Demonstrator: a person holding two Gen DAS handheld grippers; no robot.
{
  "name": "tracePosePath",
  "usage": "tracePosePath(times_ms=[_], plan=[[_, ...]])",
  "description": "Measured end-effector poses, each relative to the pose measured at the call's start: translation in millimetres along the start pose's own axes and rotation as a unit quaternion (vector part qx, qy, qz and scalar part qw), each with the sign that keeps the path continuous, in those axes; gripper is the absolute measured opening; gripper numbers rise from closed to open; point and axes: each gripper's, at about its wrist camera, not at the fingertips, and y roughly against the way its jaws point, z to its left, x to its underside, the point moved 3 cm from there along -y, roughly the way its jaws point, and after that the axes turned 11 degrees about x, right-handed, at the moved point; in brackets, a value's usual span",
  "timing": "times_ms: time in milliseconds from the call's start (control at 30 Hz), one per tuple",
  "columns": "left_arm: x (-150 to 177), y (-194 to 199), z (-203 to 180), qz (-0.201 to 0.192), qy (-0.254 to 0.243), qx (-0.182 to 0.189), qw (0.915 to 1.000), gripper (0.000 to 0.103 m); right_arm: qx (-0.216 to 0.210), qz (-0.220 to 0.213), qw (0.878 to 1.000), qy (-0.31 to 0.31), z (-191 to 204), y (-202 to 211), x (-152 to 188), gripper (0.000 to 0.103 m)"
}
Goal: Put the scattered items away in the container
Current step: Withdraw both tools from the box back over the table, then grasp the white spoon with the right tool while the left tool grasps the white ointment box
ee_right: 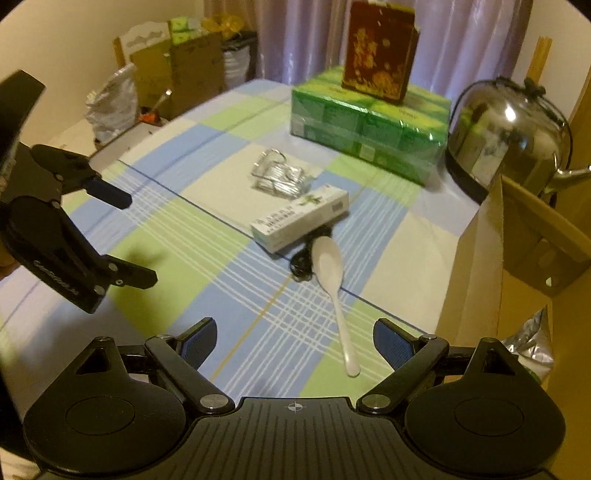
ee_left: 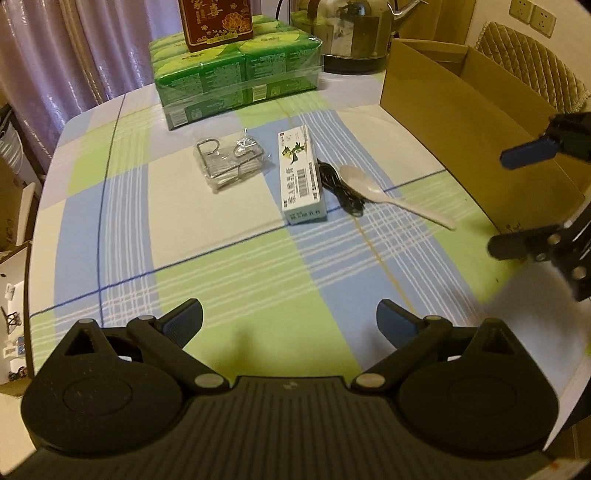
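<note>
Both tongs wide, empty: left tongs (ee_left: pixel 290 325), right tongs (ee_right: pixel 294 338). Spoon (ee_right: pixel 330 273), carton (ee_left: pixel 301 177), cable (ee_left: pixel 338 188), wire rack (ee_left: pixel 231 162) on worktop (ee_left: pixel 221 266), beside box (ee_left: pixel 461 107).

The white carton (ee_left: pixel 301 177) lying on the bench carries dark Chinese characters along its side, a barcode and a green plant picture; the characters are too blurred to read. The dark red box (ee_left: pixel 216 24) on the green packs (ee_left: pixel 236 74) shows a large gold character, seemingly "喜", above a gold flower. Pale lettering runs along the left tongs' (ee_right: pixel 144 240) arm, unreadable. The green packs' label print is too small to read.
</note>
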Motion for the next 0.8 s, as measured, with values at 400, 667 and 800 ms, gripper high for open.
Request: tracePosePath(times_ms=[400,667,800], plan=[[-45.9,-51.9,19.4,-0.011,-0.006,0.021,0.9997,0.091,0.020,0.032,0.999,-0.017,-18.1,-64.8,-11.8,0.068],[-71.2,-83.3,30.1,-0.017,0.004,0.043,0.9989,0.071,0.021,0.044,0.998,-0.026,-22.7,-95.3,-12.9,0.060],[-76.5,-97.8,31.9,-0.018,0.012,0.054,0.9983,0.066,0.020,0.046,0.999,-0.022,-23.7,-106.7,-15.2,0.053]])
